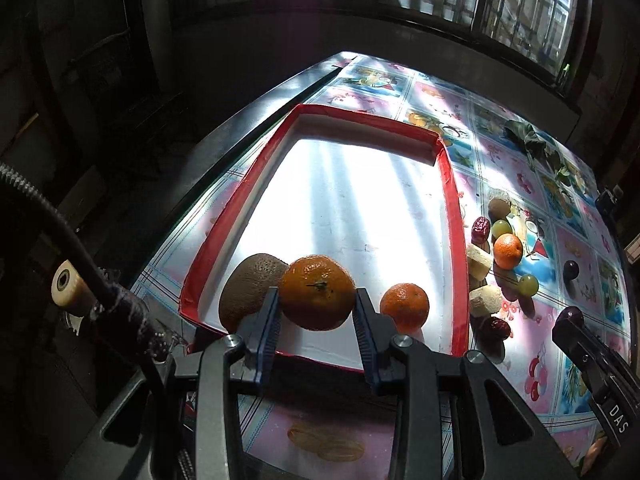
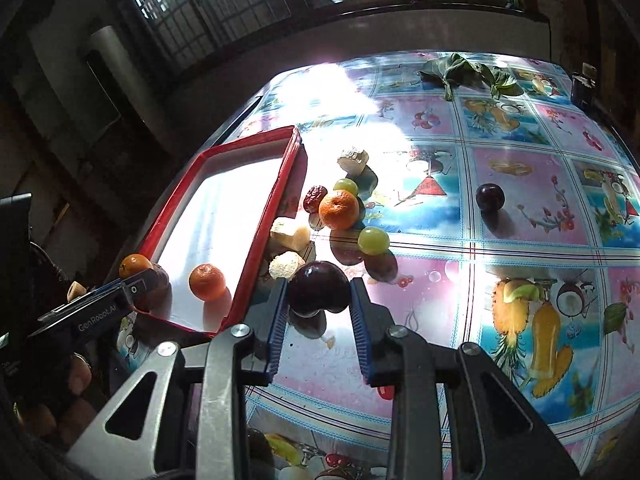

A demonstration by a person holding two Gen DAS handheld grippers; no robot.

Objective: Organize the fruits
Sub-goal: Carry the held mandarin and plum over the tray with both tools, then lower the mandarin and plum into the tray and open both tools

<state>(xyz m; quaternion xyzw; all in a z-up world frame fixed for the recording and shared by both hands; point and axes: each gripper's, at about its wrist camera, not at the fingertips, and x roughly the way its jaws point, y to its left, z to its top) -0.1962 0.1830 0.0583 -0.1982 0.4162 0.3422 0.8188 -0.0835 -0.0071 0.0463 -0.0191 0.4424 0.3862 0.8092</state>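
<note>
My left gripper [image 1: 316, 300] is shut on a large orange [image 1: 317, 292] just above the near end of the red-rimmed white tray [image 1: 456, 216]. A kiwi [image 1: 250, 290] and a small orange [image 1: 404, 306] lie in the tray beside it. My right gripper [image 2: 318, 300] is shut on a dark plum [image 2: 318, 288] over the table, right of the tray [image 2: 256, 248]. Loose on the table lie an orange [image 2: 339, 209], green grapes [image 2: 373, 241], red dates [image 2: 315, 198], pale banana pieces [image 2: 289, 234] and another dark plum [image 2: 489, 197].
The table has a glossy fruit-print cloth [image 2: 520, 240]. Green leaves [image 2: 460, 70] lie at the far edge. The left gripper's body [image 2: 92, 312] shows at the tray's near left corner. A window with bars runs along the back wall.
</note>
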